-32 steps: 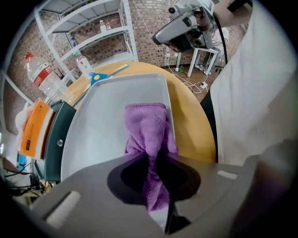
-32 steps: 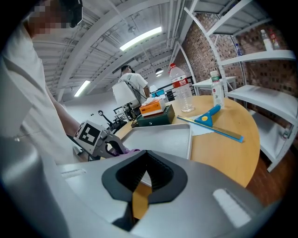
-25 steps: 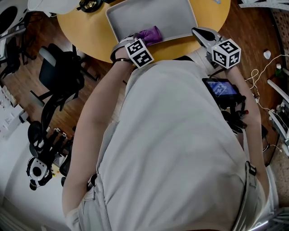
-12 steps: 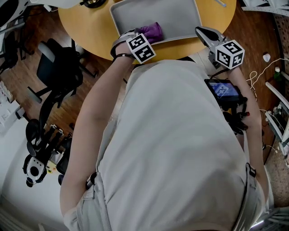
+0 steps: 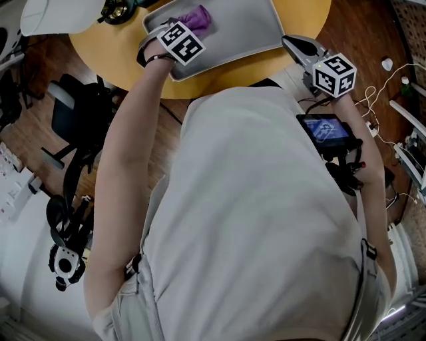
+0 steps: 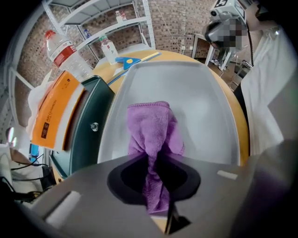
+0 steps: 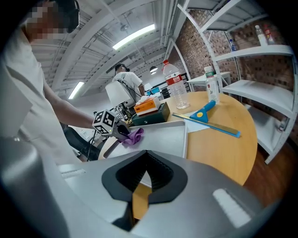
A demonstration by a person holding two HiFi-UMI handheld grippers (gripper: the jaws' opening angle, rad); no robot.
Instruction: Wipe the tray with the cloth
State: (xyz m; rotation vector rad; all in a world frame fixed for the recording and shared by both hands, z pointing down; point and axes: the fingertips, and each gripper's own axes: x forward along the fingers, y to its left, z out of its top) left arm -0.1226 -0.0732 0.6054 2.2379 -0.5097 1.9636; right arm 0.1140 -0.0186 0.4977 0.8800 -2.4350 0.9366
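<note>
A grey tray lies on the round yellow table. My left gripper is reached out over the tray's far left part, shut on a purple cloth. In the left gripper view the cloth runs out from between the jaws and rests on the tray floor. My right gripper hovers at the table's near right edge, beside the tray, shut and holding nothing. The right gripper view shows the tray, the cloth and the left gripper ahead to the left.
A dark green box with an orange pack on top stands close along the tray's left side, a water bottle behind it. A blue scraper and a ruler lie beyond the tray. An office chair stands left of the table.
My left gripper has pushed the cloth from the tray's near edge across to its far left part. The right gripper has stayed by the table edge.
</note>
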